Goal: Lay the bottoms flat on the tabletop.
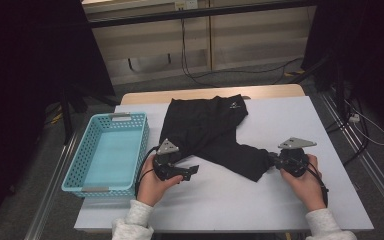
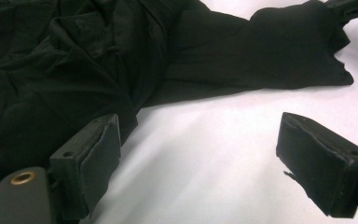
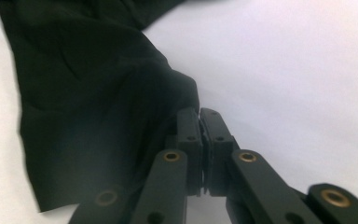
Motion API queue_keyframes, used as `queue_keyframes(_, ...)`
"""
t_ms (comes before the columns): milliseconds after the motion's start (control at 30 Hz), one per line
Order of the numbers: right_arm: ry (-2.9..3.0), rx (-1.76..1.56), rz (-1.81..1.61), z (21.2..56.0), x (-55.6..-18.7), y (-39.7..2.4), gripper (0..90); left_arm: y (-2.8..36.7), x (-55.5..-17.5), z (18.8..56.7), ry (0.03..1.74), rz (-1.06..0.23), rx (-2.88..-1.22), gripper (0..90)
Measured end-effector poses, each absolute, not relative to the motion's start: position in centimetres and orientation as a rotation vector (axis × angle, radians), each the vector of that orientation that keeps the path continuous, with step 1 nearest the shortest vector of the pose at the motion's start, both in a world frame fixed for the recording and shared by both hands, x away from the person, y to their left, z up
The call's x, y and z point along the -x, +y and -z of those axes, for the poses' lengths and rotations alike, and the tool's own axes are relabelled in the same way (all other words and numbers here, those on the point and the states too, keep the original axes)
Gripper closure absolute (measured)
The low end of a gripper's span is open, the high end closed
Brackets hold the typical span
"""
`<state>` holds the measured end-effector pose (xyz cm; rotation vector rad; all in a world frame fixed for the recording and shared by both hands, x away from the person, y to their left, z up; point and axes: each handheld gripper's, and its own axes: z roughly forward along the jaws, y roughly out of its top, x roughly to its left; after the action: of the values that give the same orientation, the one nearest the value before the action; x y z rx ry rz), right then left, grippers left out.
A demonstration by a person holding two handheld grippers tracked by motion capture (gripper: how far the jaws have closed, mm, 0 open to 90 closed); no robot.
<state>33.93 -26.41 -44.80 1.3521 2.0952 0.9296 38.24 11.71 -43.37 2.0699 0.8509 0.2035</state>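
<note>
A black garment (image 1: 210, 130) lies crumpled on the white table (image 1: 230, 200), with one long part stretched toward the right. My right gripper (image 1: 272, 161) is at the end of that part and shut on it; in the right gripper view the jaws (image 3: 199, 114) meet with the black garment (image 3: 84, 93) bunched up against their tips. My left gripper (image 1: 192, 170) rests by the garment's near left edge. Its jaws (image 2: 200, 140) stand wide open over bare table with nothing between them, and the black garment (image 2: 121, 60) lies just beyond them.
A light blue plastic basket (image 1: 80, 165) with nothing visible in it stands at the table's left edge, close to my left hand. Bare white tabletop spreads along the near side between the hands. Cables run over the floor beyond the table.
</note>
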Motion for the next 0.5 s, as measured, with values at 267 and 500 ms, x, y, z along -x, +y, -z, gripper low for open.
queue_keyframes(267, 2.099, -1.276, -0.962, 43.6, -33.0, -25.0, 60.0, 11.5, -38.2, 43.5, 0.846, -0.195, -2.078, 13.7)
queue_keyframes(500, 2.308, -1.114, -0.978, 44.7, -31.6, -20.4, 57.8, 11.5, -38.0, 43.3, 0.844, -0.196, -2.067, 13.7)
